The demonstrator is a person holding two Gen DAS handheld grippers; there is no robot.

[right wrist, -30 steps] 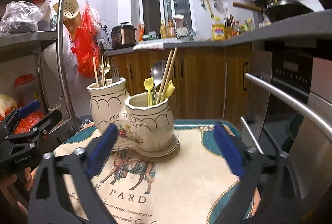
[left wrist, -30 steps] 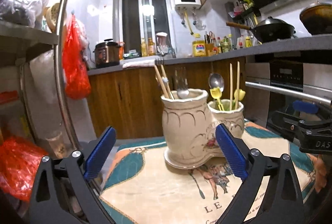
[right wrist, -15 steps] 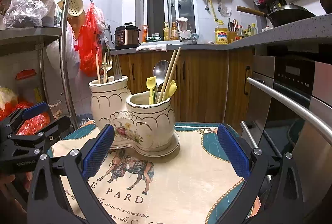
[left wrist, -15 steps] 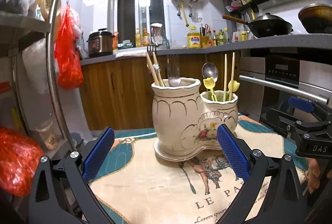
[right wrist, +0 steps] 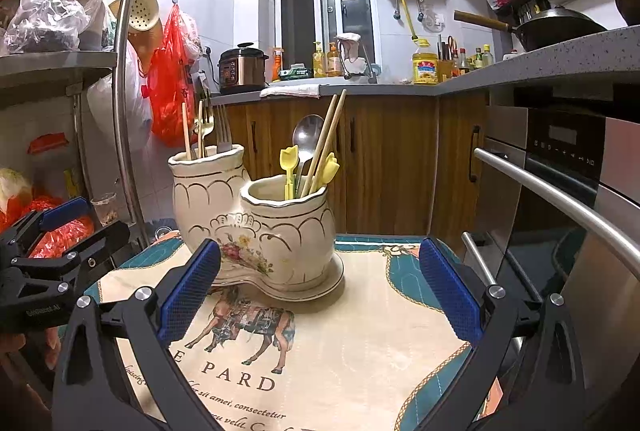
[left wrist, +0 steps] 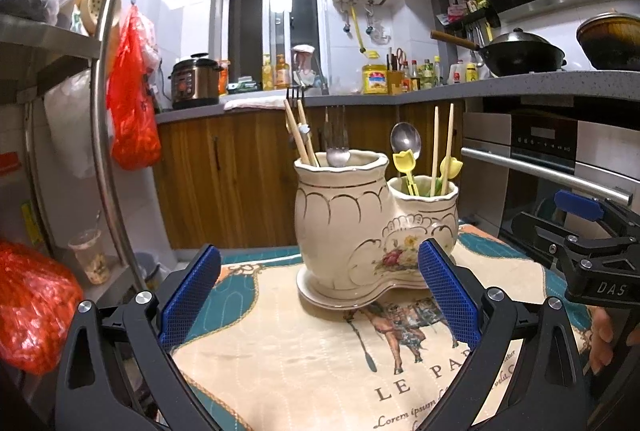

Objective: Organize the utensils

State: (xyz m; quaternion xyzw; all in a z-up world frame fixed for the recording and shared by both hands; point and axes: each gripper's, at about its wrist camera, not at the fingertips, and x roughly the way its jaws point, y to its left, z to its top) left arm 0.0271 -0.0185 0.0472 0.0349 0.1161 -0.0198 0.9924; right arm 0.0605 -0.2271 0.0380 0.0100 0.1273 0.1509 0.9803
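A cream ceramic double-pot utensil holder (left wrist: pixel 360 227) (right wrist: pixel 256 227) stands on a printed cloth (left wrist: pixel 304 351) (right wrist: pixel 352 331). Its taller pot holds forks (left wrist: pixel 336 135) (right wrist: pixel 222 129) and wooden chopsticks (left wrist: pixel 300 135). Its shorter pot holds a metal spoon (left wrist: pixel 405 141) (right wrist: pixel 306 135), chopsticks (right wrist: pixel 326 143) and yellow tulip-topped picks (left wrist: pixel 404 167) (right wrist: pixel 289 161). My left gripper (left wrist: pixel 318 295) is open and empty, just short of the holder. My right gripper (right wrist: pixel 320 287) is open and empty, also near it. Each gripper shows at the edge of the other's view, the right (left wrist: pixel 580 243) and the left (right wrist: pixel 48 255).
A steel shelf rack (left wrist: pixel 100 111) (right wrist: pixel 124 71) with red bags (left wrist: pixel 132 103) stands left. An oven with a steel handle (right wrist: pixel 560 199) (left wrist: pixel 540 167) is right. Wooden cabinets (right wrist: pixel 384 159) and a cluttered counter (left wrist: pixel 360 99) lie behind the table.
Both grippers have shifted slightly and steadied; the holder sits a little more to the right in the left wrist view. Both stay open and empty.
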